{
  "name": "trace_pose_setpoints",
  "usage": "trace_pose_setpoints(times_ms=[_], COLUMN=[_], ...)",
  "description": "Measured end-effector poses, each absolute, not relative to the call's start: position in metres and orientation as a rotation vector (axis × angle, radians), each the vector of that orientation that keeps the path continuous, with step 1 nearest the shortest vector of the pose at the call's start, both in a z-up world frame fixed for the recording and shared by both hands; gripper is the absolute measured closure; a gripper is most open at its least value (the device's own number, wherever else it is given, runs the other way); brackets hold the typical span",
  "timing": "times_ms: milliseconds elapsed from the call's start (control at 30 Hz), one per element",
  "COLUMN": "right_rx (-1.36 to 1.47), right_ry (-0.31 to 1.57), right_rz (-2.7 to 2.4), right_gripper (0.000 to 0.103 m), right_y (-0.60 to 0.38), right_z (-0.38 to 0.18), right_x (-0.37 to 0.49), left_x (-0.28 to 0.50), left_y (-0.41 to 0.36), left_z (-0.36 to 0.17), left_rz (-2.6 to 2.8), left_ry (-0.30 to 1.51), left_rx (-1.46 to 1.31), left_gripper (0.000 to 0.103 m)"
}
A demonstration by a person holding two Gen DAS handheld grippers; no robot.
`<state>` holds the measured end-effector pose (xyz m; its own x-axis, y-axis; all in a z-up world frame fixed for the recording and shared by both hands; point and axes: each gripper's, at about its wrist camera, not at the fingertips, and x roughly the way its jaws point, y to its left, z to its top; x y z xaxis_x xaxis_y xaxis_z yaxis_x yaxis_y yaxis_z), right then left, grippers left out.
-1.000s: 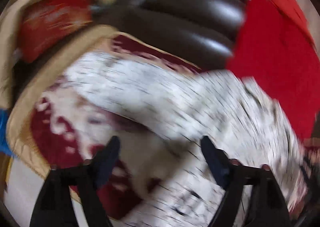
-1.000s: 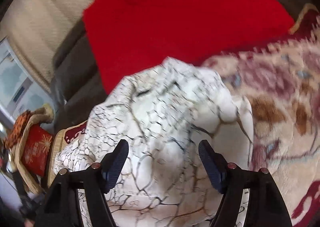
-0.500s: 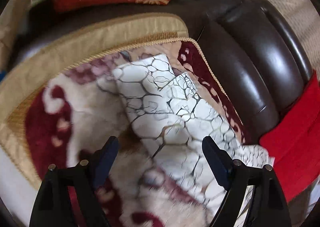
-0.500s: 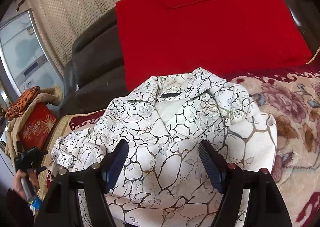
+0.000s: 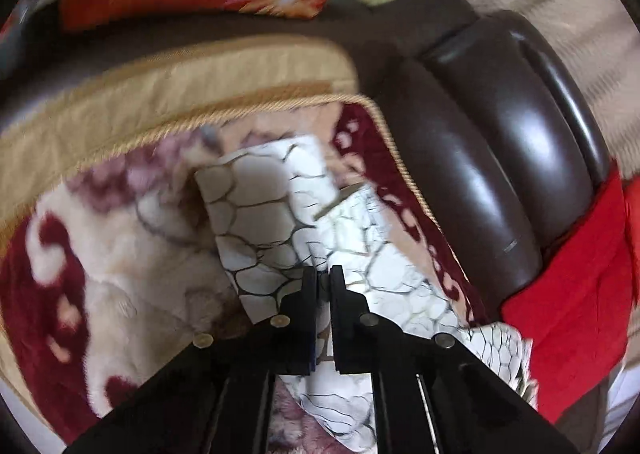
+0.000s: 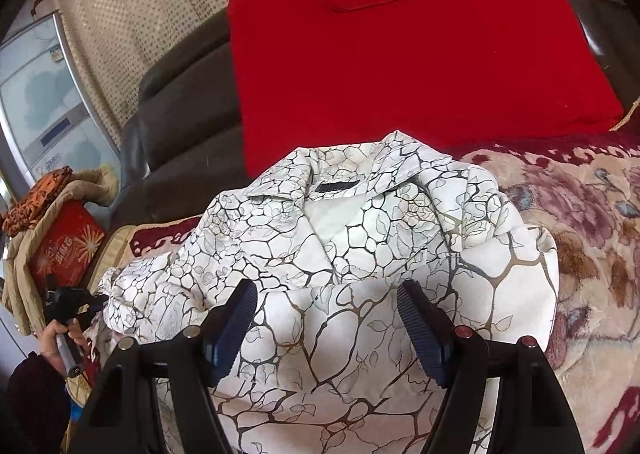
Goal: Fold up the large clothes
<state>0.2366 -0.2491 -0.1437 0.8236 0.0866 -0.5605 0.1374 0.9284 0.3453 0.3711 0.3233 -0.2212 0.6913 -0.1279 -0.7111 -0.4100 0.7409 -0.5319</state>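
- Left wrist view: the left gripper (image 5: pixel 323 274) has just been closing, and its jaws now stand together on the sleeve (image 5: pixel 272 214) of the white patterned jacket. A strip of cloth shows in the narrow gap between them.
- The sleeve lies stretched across the flowered blanket (image 5: pixel 120 254), with the brown leather sofa arm (image 5: pixel 500 158) to its right. The picture is blurred, so how much cloth the jaws have caught cannot be told for certain.
- Right wrist view: the right gripper (image 6: pixel 328 318) hangs above the jacket (image 6: pixel 360 238) with its jaws apart and nothing pressed between them.
- The jacket lies collar-up on the blanket, just in front of the red cushion (image 6: pixel 400 54). At the far left edge a hand (image 6: pixel 56 338) holds the other gripper at the sleeve end.
- Step in hand, as judged: fold the sleeve in over the body.
- To do it well, lift the sleeve only enough to clear the blanket and carry it straight across.
- The free gripper should press the body down so that the jacket does not drag.
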Motion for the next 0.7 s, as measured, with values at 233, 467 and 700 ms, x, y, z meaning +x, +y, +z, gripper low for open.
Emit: trace_pose_setpoints(times_ms=[233, 467, 700], right_rx=[0.386, 0.413, 0.421], right_ry=[0.592, 0.604, 0.617], right_rz=[-0.026, -0.033, -0.048], right_gripper=[0.027, 0.027, 0.027], right_y=[-0.249, -0.257, -0.260], right_z=[-0.140, -0.143, -0.147], right_x=[0.232, 0.232, 0.238], left_x=[0.360, 0.357, 0.379], left_y=[0.339, 0.350, 0.339], left_z=[-0.225, -0.251, -0.250], left_rz=[0.278, 0.354, 0.304], left_ry=[0.896, 0.909, 0.873], left_rx=[-0.778, -0.855, -0.720], left_gripper=[0.054, 0.032, 0.088])
